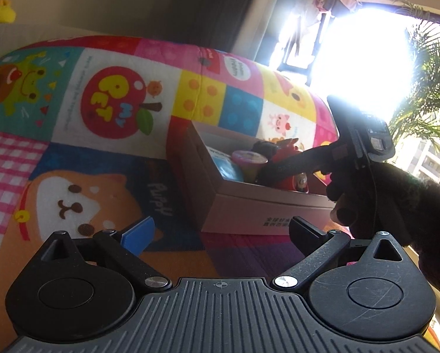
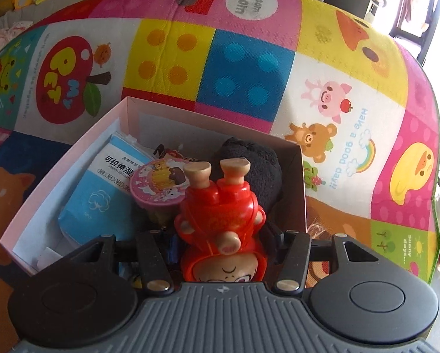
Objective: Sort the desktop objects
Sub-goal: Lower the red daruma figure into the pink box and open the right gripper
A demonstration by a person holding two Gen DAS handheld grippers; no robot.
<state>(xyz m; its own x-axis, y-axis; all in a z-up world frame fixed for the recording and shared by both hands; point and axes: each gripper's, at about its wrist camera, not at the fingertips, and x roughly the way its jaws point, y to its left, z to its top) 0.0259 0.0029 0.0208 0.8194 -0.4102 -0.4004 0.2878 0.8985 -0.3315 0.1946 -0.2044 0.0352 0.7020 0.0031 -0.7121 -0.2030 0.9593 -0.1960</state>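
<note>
Holding a red toy figure [image 2: 220, 220] upside down over the open cardboard box [image 2: 67, 153], the right gripper [image 2: 220, 253] has its jaws partly closed with the figure between them; the pads themselves lie behind the toy's body and head, so contact is judged from the pose rather than seen. The figure's long axis runs along the fingers, feet pointing away from the camera and head nearest it, and it sits above the box's near right corner. Inside the box, to the figure's left, are a pink-lidded cup [image 2: 158, 185] and a blue wet-wipe pack [image 2: 96, 194]; behind the figure lies a dark plush item [image 2: 258, 158] whose form is hard to make out. The left gripper [image 1: 220, 232] stands wide open and empty over the patterned play mat [image 1: 73, 135], short of the box's near wall. In the left wrist view the person's gloved right hand [image 1: 376, 200] and the right tool are backlit by the window, so detail there is lost. Judged from the task, release into the box comes next, and the right hand is the one placed for it; free floor space beneath the figure cannot be confirmed.
</note>
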